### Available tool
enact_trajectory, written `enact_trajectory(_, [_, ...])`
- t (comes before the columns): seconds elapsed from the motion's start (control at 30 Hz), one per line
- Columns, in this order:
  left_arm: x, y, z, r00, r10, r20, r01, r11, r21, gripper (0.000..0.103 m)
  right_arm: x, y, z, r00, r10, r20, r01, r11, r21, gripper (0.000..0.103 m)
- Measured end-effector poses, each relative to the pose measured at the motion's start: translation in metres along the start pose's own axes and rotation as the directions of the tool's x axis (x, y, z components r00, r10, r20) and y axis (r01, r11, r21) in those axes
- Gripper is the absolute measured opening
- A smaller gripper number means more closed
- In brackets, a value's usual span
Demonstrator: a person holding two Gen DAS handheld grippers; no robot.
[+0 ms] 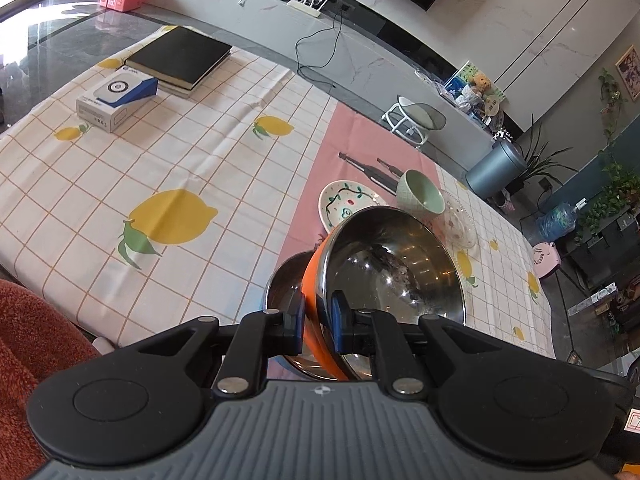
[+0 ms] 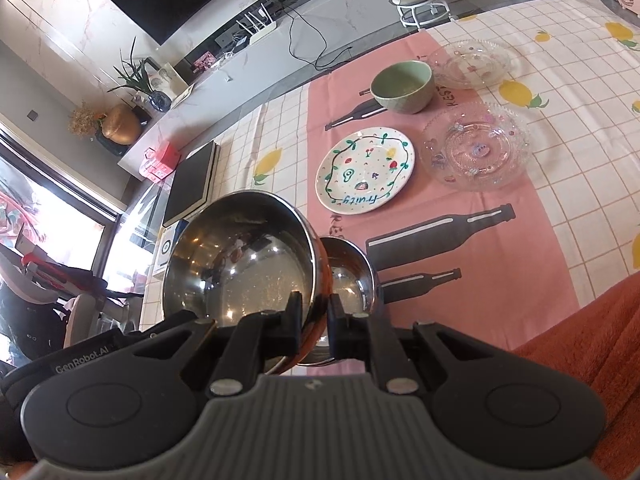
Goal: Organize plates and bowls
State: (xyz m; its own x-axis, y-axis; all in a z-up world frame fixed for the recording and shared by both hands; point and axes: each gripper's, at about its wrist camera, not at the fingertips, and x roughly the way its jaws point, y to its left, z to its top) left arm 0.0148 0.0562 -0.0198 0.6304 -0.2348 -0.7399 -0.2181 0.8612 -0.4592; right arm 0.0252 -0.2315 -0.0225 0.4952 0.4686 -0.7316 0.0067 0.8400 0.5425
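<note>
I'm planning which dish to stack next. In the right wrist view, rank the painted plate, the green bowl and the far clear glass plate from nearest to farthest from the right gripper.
1. Painted plate, just beyond the right gripper, on the pink cloth.
2. Green bowl, farther back behind that plate.
3. Far clear glass plate, at the back right.

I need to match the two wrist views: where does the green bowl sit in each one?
Left wrist view: the green bowl lies right of centre, behind the painted plate and above the big steel bowl's rim.
Right wrist view: the green bowl stands upper right of centre, beyond the painted plate.
Shared landmark: the white stool on the floor past the table.
</note>
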Motion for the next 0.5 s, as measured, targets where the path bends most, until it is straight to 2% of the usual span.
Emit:
enact_trajectory(0.23, [0.028,0.008,-0.003,0.998,0.020,-0.054,-0.020,1.000,-0.006,0.015,0.027,-0.011,0.003,0.998,-0.049,-0.040,0.049,0.999,0.010,0.010])
enact_trajectory(0.5, [0.042,0.012,0.002,0.996,0.040,-0.083,-0.041,0.999,-0.005,0.015,0.049,-0.012,0.008,0.995,-0.075,-0.066,0.075,0.997,-0.003,0.010])
